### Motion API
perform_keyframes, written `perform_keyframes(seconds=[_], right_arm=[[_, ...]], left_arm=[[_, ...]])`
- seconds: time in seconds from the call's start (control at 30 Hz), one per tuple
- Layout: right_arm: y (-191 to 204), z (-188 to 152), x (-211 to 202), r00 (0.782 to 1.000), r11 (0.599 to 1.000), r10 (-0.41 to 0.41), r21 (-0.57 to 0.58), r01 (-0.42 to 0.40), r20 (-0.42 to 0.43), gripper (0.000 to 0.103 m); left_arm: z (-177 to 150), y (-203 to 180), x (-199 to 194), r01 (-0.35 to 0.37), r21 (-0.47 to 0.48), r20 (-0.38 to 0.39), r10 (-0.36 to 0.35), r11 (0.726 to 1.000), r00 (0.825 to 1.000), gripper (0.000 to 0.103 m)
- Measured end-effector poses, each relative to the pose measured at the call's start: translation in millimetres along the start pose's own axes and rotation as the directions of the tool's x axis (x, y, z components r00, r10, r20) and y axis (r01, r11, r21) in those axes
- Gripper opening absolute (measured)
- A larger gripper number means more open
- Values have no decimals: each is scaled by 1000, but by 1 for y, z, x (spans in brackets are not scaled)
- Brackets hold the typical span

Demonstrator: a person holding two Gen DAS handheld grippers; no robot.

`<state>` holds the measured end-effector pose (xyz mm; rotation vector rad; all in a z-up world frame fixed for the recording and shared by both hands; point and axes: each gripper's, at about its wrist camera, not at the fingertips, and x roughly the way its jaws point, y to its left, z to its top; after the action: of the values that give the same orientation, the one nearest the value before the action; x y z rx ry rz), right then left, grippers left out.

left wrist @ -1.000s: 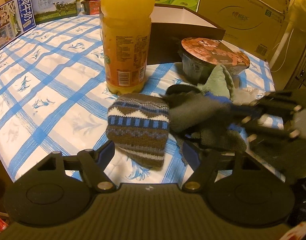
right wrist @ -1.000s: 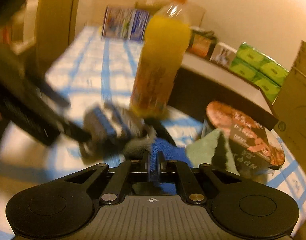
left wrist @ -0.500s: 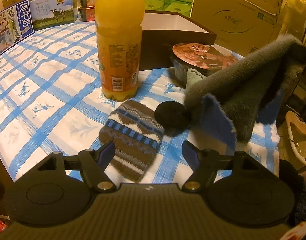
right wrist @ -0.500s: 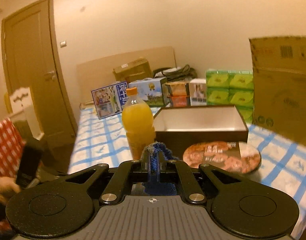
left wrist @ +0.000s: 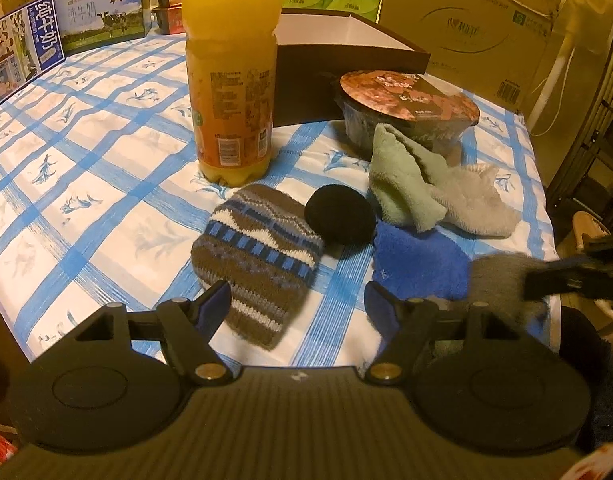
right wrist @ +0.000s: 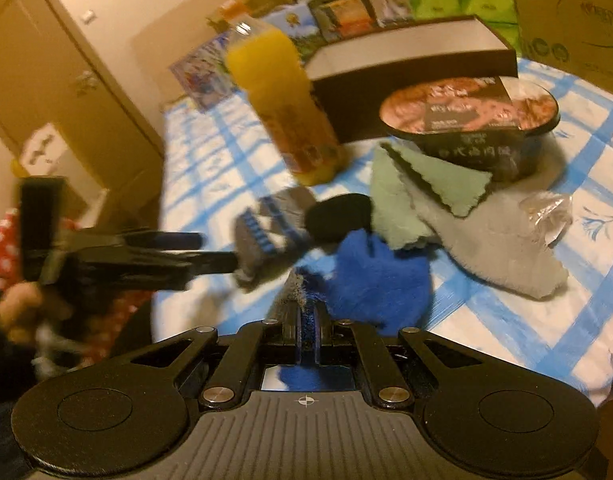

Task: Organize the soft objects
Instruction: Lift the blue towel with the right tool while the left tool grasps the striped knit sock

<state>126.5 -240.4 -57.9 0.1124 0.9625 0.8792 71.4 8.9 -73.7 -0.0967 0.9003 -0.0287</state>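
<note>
So the left gripper (left wrist: 297, 307) is hovering with its jaws spread wide and nothing between them, pointing down at the knitted striped hat (left wrist: 255, 258) that's lying flat on the blue-checked tablecloth (left wrist: 86, 168). The hat's black pompom (left wrist: 340, 215) is sitting at its far right corner, just near of the orange juice bottle (left wrist: 232, 72), which is standing upright. Right of the pompom a blue fuzzy cloth (left wrist: 420, 262) is lying on the table, and over at the right edge of the left wrist view the right gripper (right wrist: 305, 312) is showing up as a dark blur, clamped tight on a grey-and-blue fuzzy cloth (left wrist: 496, 280). In its own view you can see the blue and grey fibres pinched right between the closed fingers, with the cloth's blue side bunching up just past the tips. Farther back a pale green cloth (left wrist: 402, 176) is leaning folded against an instant noodle bowl (left wrist: 410, 108), and a light grey cloth (left wrist: 474, 200) is lying touching it on the right. Behind the bowl and bottle a dark open box (left wrist: 346, 60) with a white inside is sitting, looking empty from here. Cardboard cartons, green tissue packs and milk boxes are lining the far side of the table
</note>
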Motion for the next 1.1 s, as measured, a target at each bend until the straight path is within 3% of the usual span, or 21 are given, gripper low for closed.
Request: perform_keyframes(seconds=[0.2,0.27,0.3,0.33,0.4,0.43,0.7,0.9,1.1], right_arm=[[-12,-7,50,988,988,-153,-26,153,-20,6],[-17,-10,60,979,979,-203,-11,203,-34,11],[-20,-11,63,976,977,-214,3,214,-33,24],[-23,-12,63,974,974,-226,17,226,-26,47],[-27,-15,62,959,959,-282,35,282,-3,71],[-29,-17,62,953,952,-304,34,303,8,72],[-35,-22,74,974,968,-225,106,227,-32,72],[-21,-25,75,989,988,-140,52,142,-49,32],[-16,-22,55,996,994,-91,53,92,-10,14]], left_arm=[[-1,3,8,-4,-6,-19,4,1000,1000,70],[-1,4,11,-4,-10,-25,4,1000,1000,70],[-1,5,12,-4,-11,-28,4,1000,1000,70],[0,6,14,-5,-12,-32,4,1000,999,70],[0,6,17,-4,-13,-35,3,1000,999,70],[0,6,18,-3,-14,-37,2,1000,999,70],[1,6,24,-8,-6,-48,8,1000,999,70],[1,6,23,-22,5,-47,22,1000,999,70],[2,4,21,-37,20,-43,38,999,998,71]])
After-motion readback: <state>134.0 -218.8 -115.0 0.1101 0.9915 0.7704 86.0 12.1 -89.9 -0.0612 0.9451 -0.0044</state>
